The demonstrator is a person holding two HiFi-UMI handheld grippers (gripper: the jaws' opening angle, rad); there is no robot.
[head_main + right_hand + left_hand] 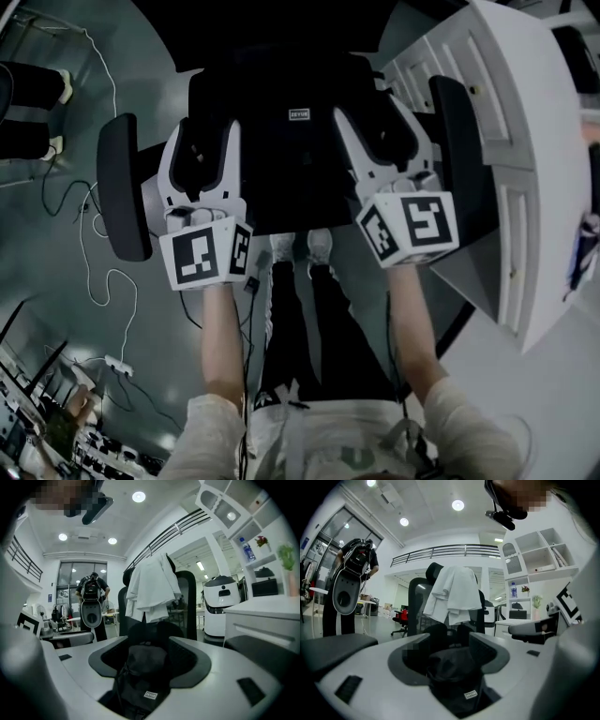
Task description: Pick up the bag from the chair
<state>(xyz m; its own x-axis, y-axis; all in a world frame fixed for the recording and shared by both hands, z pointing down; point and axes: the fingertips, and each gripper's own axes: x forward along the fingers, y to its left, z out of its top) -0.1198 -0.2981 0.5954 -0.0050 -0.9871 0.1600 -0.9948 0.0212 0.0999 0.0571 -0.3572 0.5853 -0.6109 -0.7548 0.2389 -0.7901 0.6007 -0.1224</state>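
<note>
We hold the left gripper [204, 141] and right gripper [373, 127] wide over the black bag [281, 169]. It hides the seat of the chair [125, 187], and the jaws seem clear of it.

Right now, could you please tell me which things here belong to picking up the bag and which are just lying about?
For the job:
- bag
- chair under it
- left gripper and right gripper, both open by the bag

Just lying about:
- white cloth
- cabinet
- loose cables
- bottle
</note>
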